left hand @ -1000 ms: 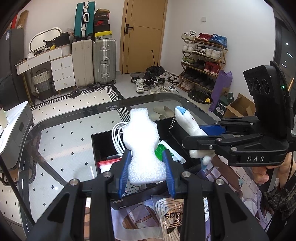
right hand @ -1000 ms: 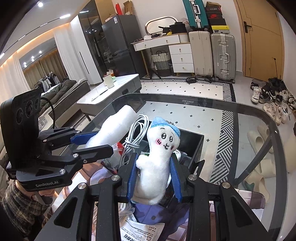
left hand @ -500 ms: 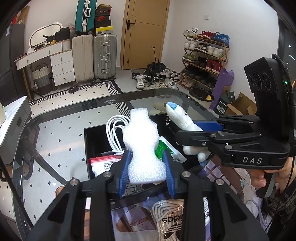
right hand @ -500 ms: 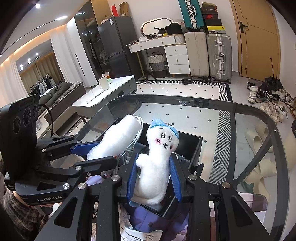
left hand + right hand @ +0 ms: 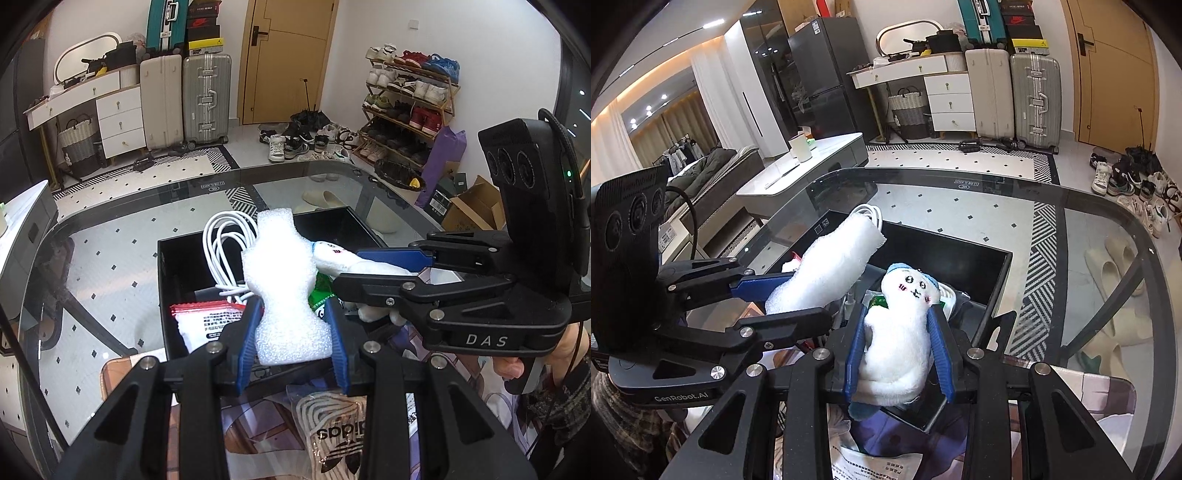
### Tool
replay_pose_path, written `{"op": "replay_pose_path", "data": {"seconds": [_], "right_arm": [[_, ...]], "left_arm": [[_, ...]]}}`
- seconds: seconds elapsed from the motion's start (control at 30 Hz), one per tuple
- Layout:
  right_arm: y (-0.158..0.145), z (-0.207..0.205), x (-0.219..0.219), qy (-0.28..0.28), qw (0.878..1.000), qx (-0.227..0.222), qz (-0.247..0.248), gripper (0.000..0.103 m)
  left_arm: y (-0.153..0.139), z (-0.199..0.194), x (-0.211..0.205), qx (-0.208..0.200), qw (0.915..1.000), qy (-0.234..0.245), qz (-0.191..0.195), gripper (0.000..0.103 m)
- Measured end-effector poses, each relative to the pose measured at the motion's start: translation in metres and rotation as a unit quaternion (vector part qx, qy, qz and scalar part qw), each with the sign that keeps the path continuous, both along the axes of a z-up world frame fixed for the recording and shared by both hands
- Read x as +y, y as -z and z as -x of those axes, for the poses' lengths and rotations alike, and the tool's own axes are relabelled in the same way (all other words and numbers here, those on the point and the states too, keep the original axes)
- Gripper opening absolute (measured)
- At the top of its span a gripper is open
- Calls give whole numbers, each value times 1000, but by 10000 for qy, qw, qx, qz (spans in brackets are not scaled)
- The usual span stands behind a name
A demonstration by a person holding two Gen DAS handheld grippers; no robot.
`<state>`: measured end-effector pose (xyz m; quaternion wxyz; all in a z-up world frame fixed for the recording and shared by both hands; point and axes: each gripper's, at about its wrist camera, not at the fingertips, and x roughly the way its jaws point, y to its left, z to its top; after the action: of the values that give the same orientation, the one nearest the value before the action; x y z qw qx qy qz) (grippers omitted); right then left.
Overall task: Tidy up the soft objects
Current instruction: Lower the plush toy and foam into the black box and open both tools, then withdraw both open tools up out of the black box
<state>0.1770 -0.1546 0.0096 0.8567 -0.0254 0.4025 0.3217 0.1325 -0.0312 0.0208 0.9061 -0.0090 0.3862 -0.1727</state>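
My left gripper point(image 5: 291, 317) is shut on a white foam piece point(image 5: 282, 280) and holds it over the black open box point(image 5: 166, 266). It also shows in the right wrist view point(image 5: 827, 273). My right gripper point(image 5: 899, 321) is shut on a white plush toy with a blue cap point(image 5: 905, 314), low over the box's right side point(image 5: 997, 288). In the left wrist view the plush point(image 5: 354, 264) lies sideways in the right gripper point(image 5: 351, 269), touching the foam.
The box holds a white coiled cable point(image 5: 225, 251), a red-edged white packet point(image 5: 207, 317) and a green packet point(image 5: 323, 291). It stands on a glass table point(image 5: 110, 240). An Adidas bag point(image 5: 332, 432) and papers lie at the near edge.
Both grippers have moved lower and closer over the box with their loads. The plush has come down next to the foam.
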Motion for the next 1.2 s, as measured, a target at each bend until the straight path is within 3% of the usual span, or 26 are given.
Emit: {"op": "replay_pose_path", "data": {"seconds": [0.17,0.2,0.23,0.3,0.37,0.47,0.53,0.8,1.2], "right_arm": [[1,1,1,6,10000,-13,-23,34],[0,2,2,8,10000,-16,-26,34],[1,2,2,1,10000,-20,-36,34],[-1,3,1,-15,10000,4,-80,39],[-6,4,-2,14,9999,-27,-167,53],[-13,6,-5,47,9997,-153,-188,56],[-16,7,-7,74,9996,-184,-212,61],[-24,10,-20,112,9993,-223,-276,83],[-28,14,-26,98,9992,-303,-229,99]], "left_arm": [[-2,0,1,-29,10000,-12,-26,36],[-3,1,0,-38,10000,-24,-53,39],[-4,1,0,-48,10000,-40,-77,48],[-5,4,0,-136,9998,-60,-103,58],[-6,4,2,-138,9998,-96,-119,59],[-6,4,5,-132,9998,-134,-113,65],[-8,5,8,-156,9996,-199,-81,79],[-18,12,11,-302,9991,-243,-143,96],[-21,17,11,-306,9989,-298,-176,103]]}}
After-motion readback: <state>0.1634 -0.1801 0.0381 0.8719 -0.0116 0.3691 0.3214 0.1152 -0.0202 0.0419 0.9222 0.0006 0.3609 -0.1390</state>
